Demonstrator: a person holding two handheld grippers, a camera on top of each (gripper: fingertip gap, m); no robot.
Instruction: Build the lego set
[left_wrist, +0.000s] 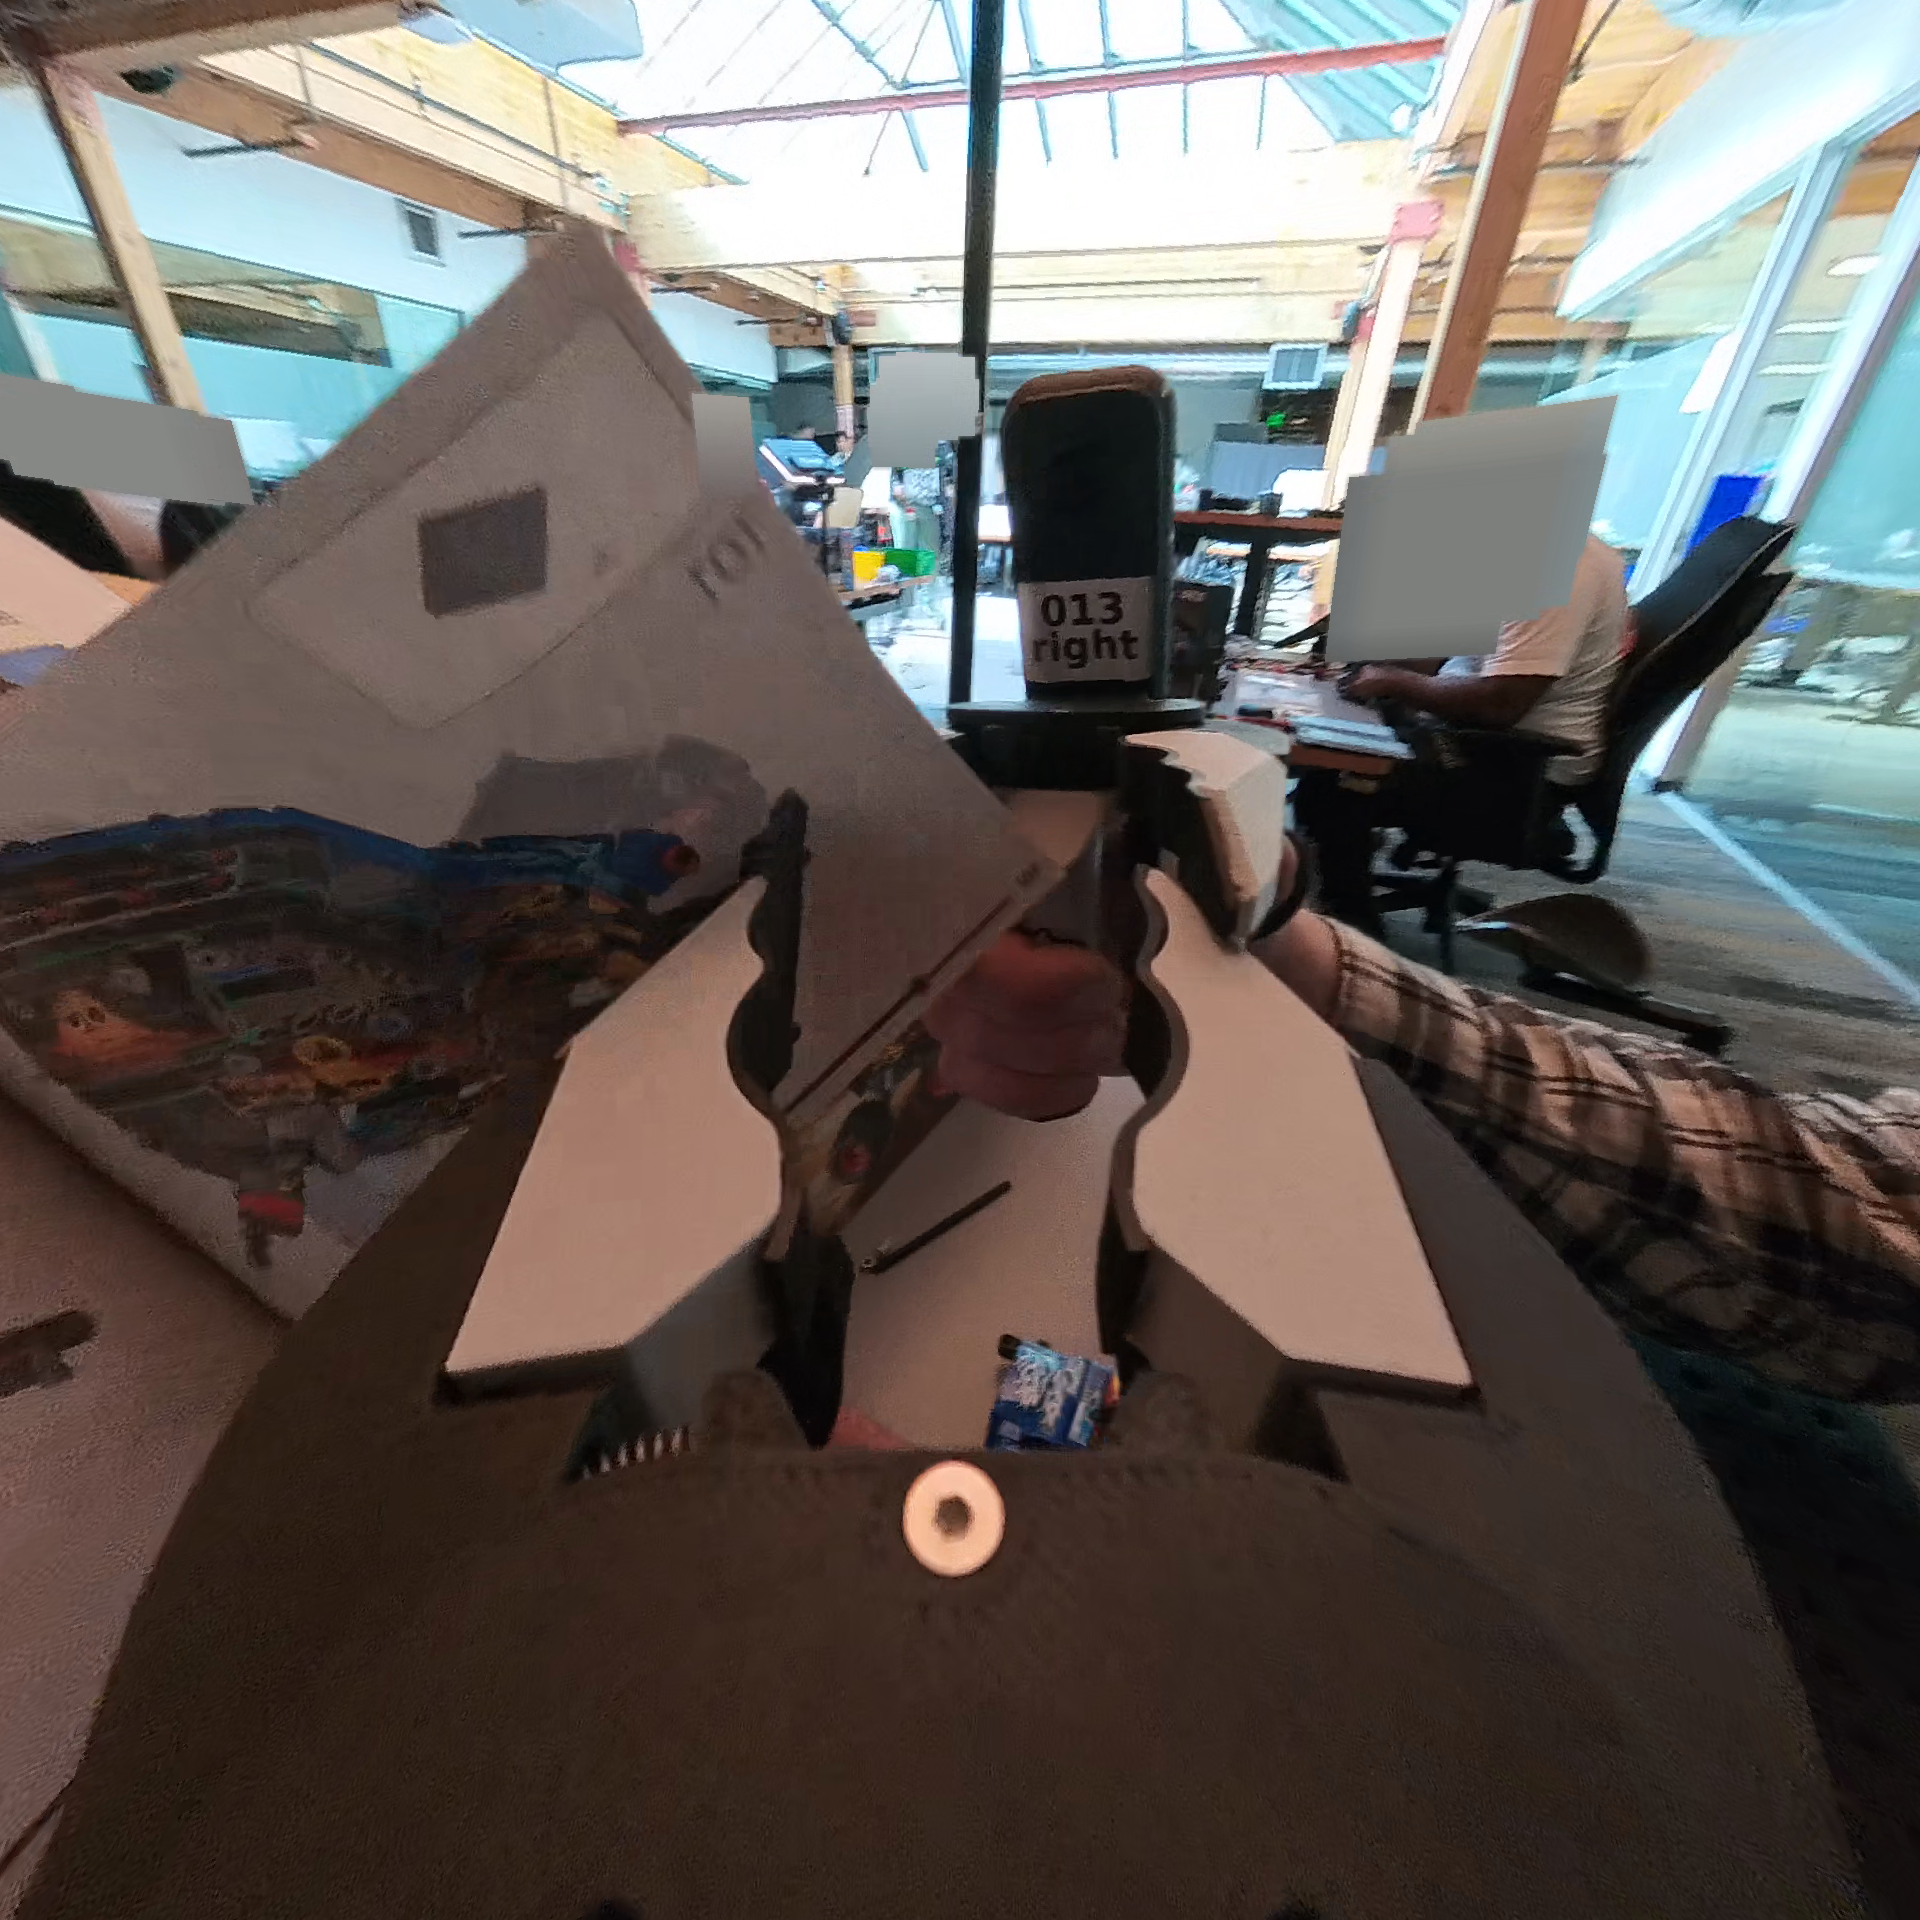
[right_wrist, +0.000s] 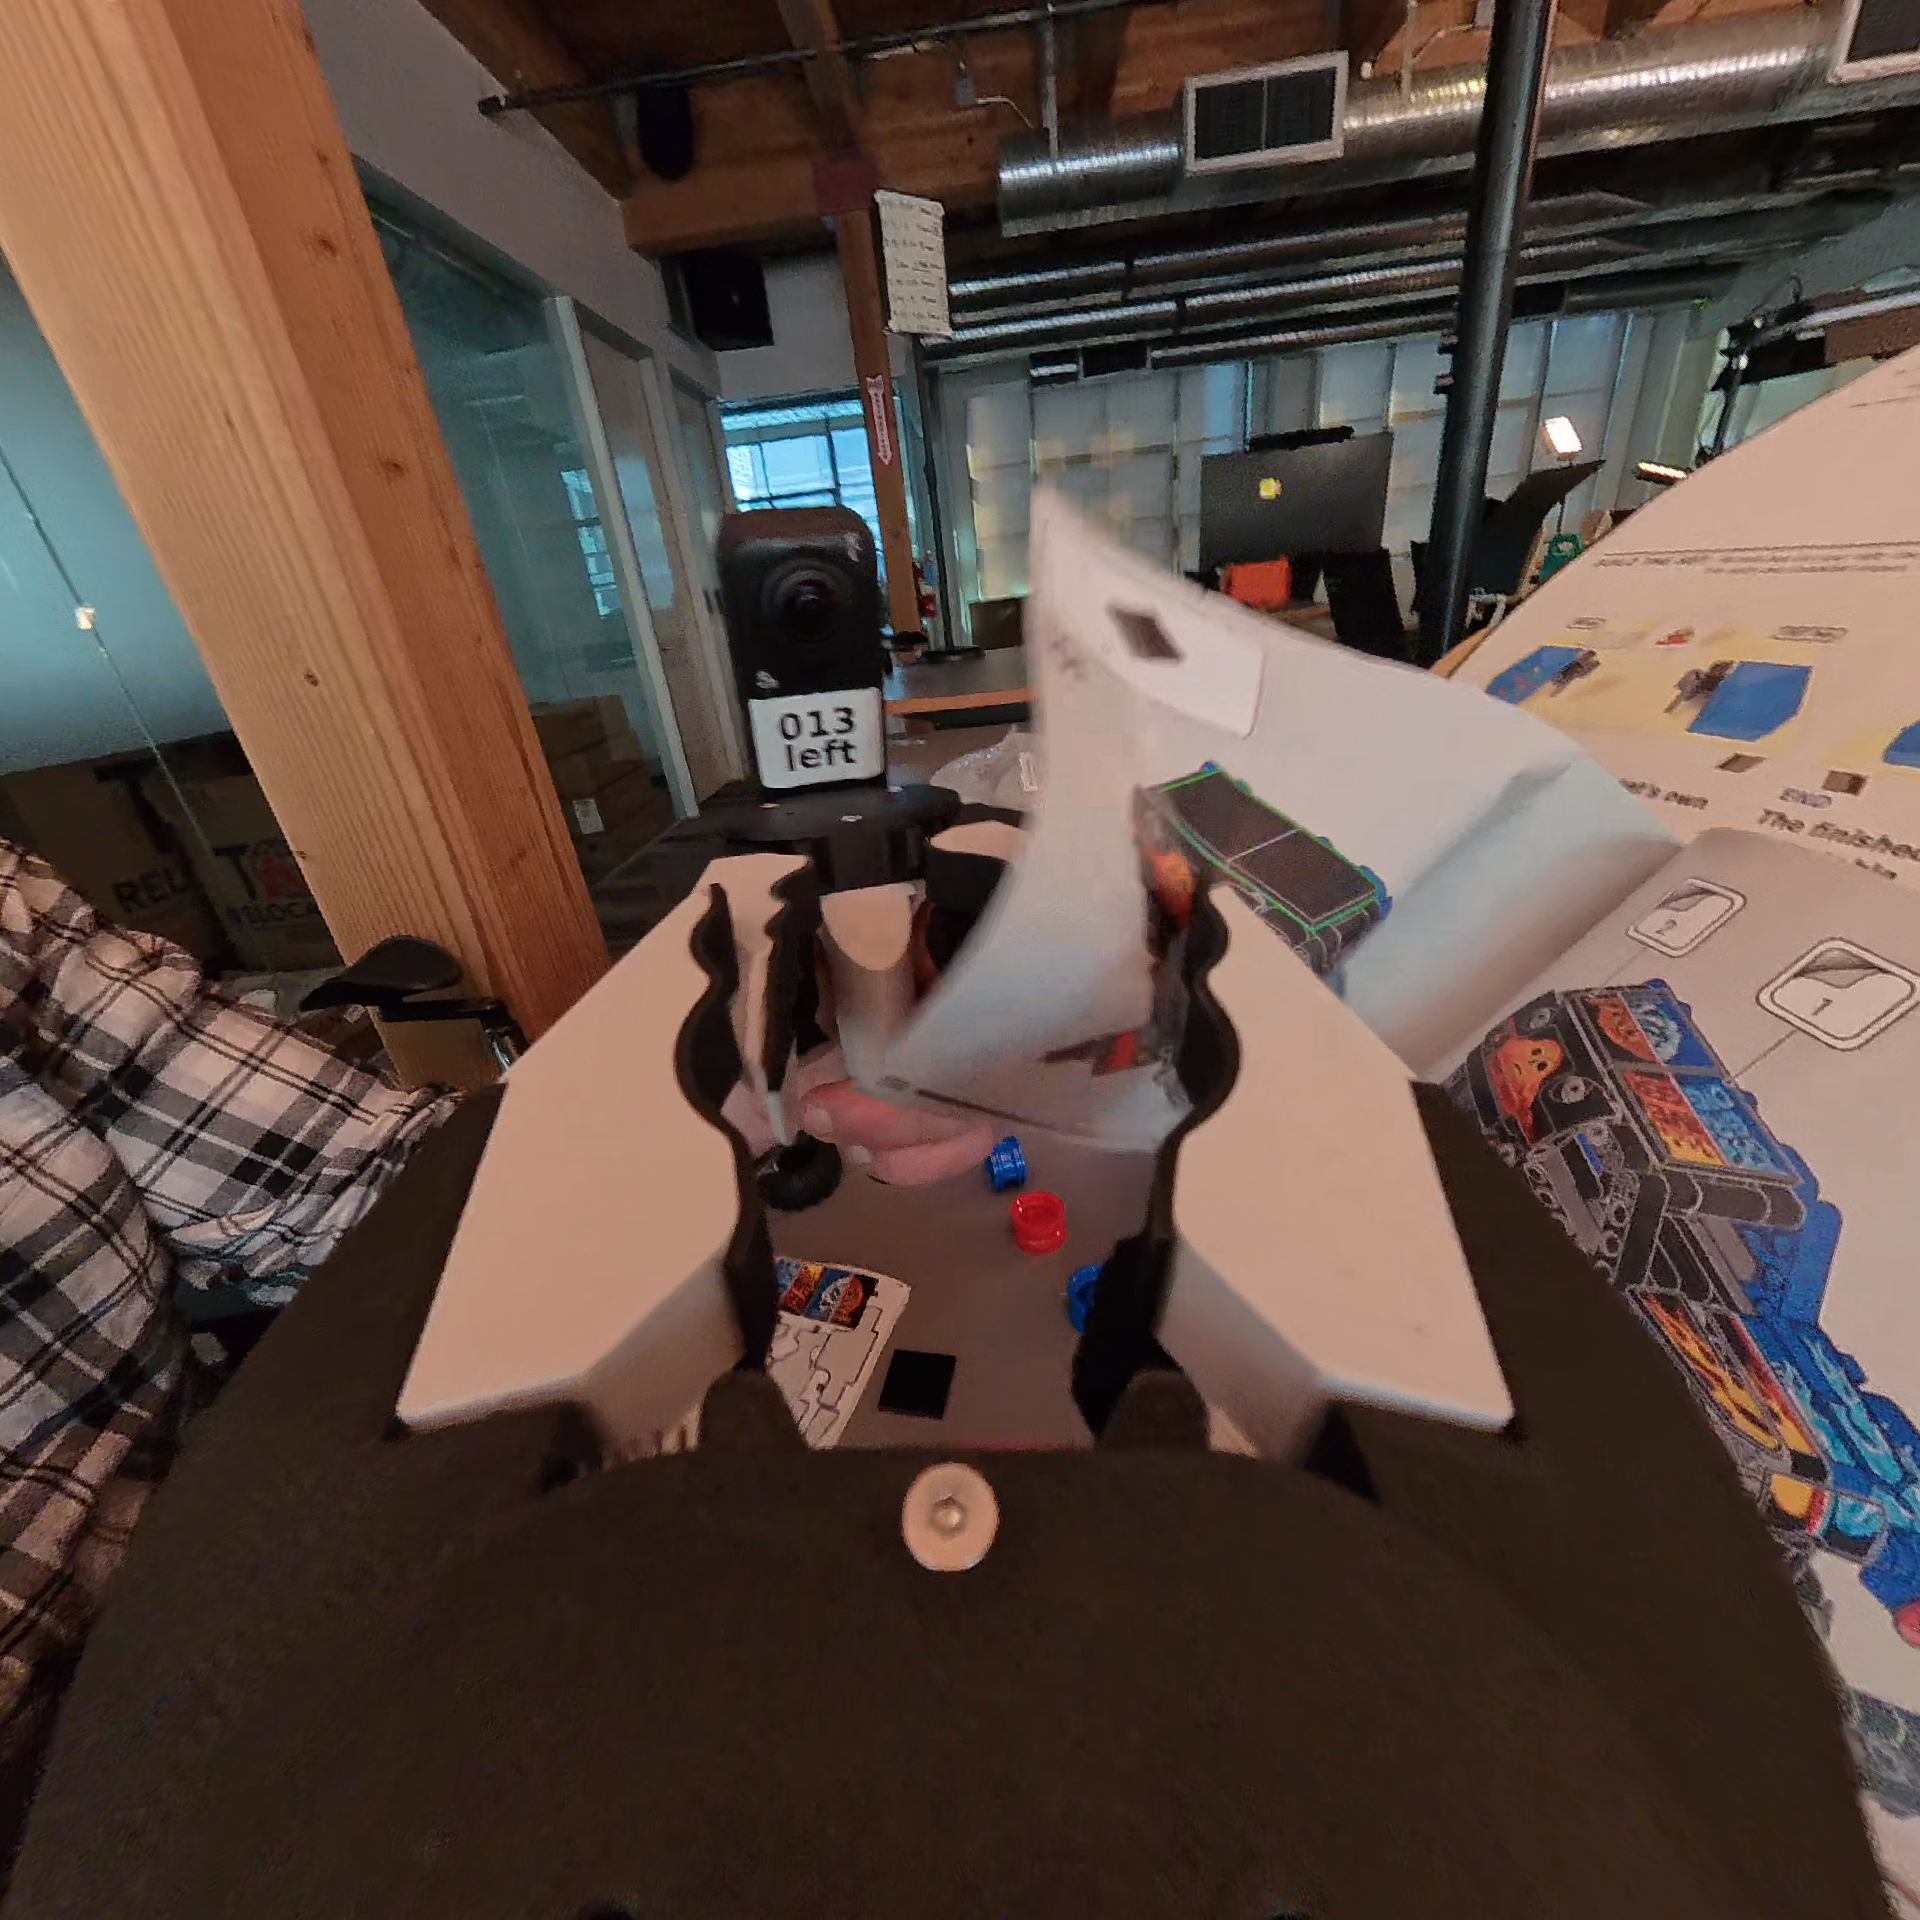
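Facing each other above the bench (right_wrist: 935, 1226), your two tools frame a lifted page (left_wrist: 540, 665) of the instruction booklet (right_wrist: 1621, 1195). Your left gripper (left_wrist: 951, 971) stands with its jaws apart, the page's edge passing between them; whether it touches a finger is hard to judge. Your right gripper (right_wrist: 961, 1013) is likewise spread, gripping nothing. On the bench near the booklet's edge lie a red ring (right_wrist: 1037, 1222), a blue ring (right_wrist: 1004, 1162), a sticker sheet (right_wrist: 831, 1340) and a black tile (right_wrist: 916, 1383).
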